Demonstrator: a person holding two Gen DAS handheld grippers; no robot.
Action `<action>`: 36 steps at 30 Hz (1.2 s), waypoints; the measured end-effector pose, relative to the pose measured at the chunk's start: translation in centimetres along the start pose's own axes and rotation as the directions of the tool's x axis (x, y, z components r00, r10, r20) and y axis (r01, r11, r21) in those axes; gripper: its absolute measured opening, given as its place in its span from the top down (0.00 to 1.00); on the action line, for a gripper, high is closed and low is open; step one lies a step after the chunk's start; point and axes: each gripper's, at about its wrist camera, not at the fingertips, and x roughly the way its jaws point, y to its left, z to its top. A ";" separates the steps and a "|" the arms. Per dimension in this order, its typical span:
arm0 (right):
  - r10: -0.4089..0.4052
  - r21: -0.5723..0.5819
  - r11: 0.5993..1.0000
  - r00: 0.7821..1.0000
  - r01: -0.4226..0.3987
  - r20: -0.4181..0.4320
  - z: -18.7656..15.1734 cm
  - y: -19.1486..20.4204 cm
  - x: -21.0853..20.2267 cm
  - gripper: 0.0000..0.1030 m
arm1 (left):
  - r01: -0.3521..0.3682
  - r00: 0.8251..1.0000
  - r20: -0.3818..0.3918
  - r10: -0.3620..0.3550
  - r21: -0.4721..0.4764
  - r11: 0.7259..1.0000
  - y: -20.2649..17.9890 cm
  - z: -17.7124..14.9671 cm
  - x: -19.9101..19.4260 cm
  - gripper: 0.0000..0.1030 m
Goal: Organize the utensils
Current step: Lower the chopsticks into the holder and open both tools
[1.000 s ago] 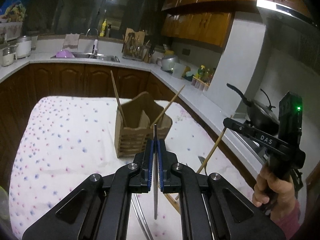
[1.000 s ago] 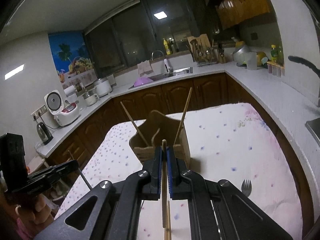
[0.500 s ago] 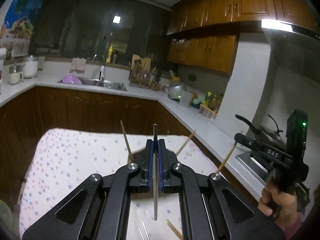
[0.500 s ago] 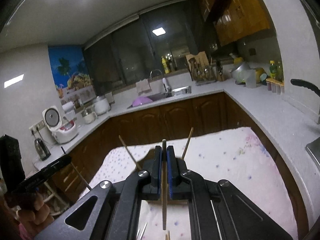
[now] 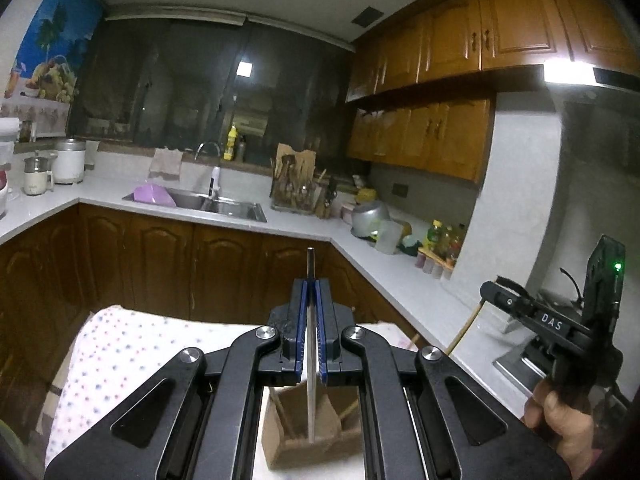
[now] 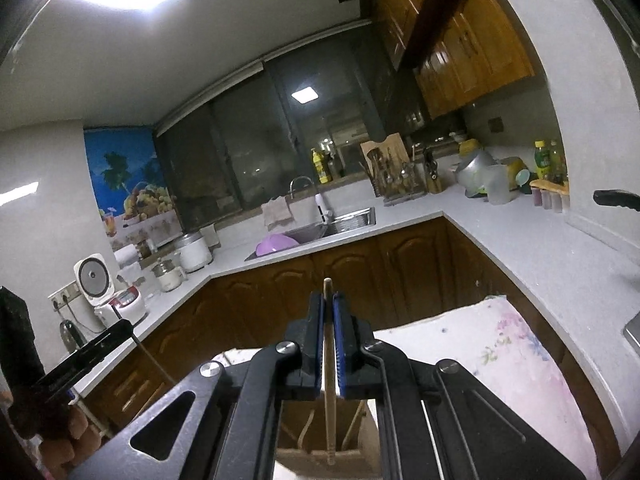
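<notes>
My left gripper (image 5: 311, 288) is shut on a thin metal utensil handle (image 5: 310, 352) that stands upright, its lower end over the wooden utensil holder (image 5: 304, 446) seen below between the gripper's arms. My right gripper (image 6: 328, 302) is shut on a wooden chopstick (image 6: 329, 392), also upright, its lower tip at the rim of the same holder (image 6: 316, 456). Other chopsticks lean inside the holder. The right gripper also shows at the right of the left wrist view (image 5: 490, 292), the left one at the left of the right wrist view (image 6: 120, 326).
The holder stands on a table with a flowered white cloth (image 5: 132, 352). Behind run dark wooden cabinets (image 5: 168, 264) and a white L-shaped counter (image 6: 500, 240) with a sink (image 5: 216, 202), a knife block, pots and bottles. A stove is at the right.
Both grippers have tilted up and moved over the holder, so it has dropped from mid-view to below the fingers. Both utensils now hang with their lower ends at the holder's opening.
</notes>
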 end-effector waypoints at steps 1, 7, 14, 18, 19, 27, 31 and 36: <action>-0.002 -0.001 1.000 1.000 0.002 0.003 0.0 0.0 0.1 0.95 | -0.009 1.000 0.008 0.009 0.000 1.000 0.2 -0.1 0.4 0.97; -0.032 -0.004 0.999 0.999 0.032 0.019 -0.7 -0.7 1.5 0.95 | -0.036 0.999 -0.009 0.035 -0.018 0.999 1.2 -1.7 3.0 0.97; -0.058 0.038 0.998 0.998 0.059 -0.017 -3.6 -2.4 3.8 0.95 | -0.070 0.995 -0.079 0.065 -0.056 0.996 2.8 -5.7 5.8 0.97; -0.066 0.065 0.995 0.996 0.069 -0.058 -5.5 -3.2 5.3 0.95 | -0.080 0.990 -0.123 0.068 -0.088 0.993 3.7 -7.3 7.1 0.96; -0.066 0.073 0.995 0.995 0.071 -0.072 -6.0 -3.4 5.6 0.95 | -0.083 0.988 -0.137 0.069 -0.099 0.992 4.0 -7.8 7.5 0.96; -0.049 0.100 0.993 0.989 0.064 -0.142 -7.4 -4.1 6.8 0.95 | -0.090 0.975 -0.215 0.059 -0.137 0.987 4.9 -10.1 9.7 0.95; -0.048 0.090 0.994 0.987 0.063 -0.156 -7.1 -3.9 6.9 0.95 | -0.102 0.973 -0.218 0.073 -0.124 0.987 4.5 -10.0 9.7 0.95; -0.042 0.080 0.995 0.982 0.058 -0.182 -6.9 -3.9 7.3 0.90 | -0.099 0.970 -0.234 0.068 -0.121 0.988 4.5 -9.7 9.8 0.95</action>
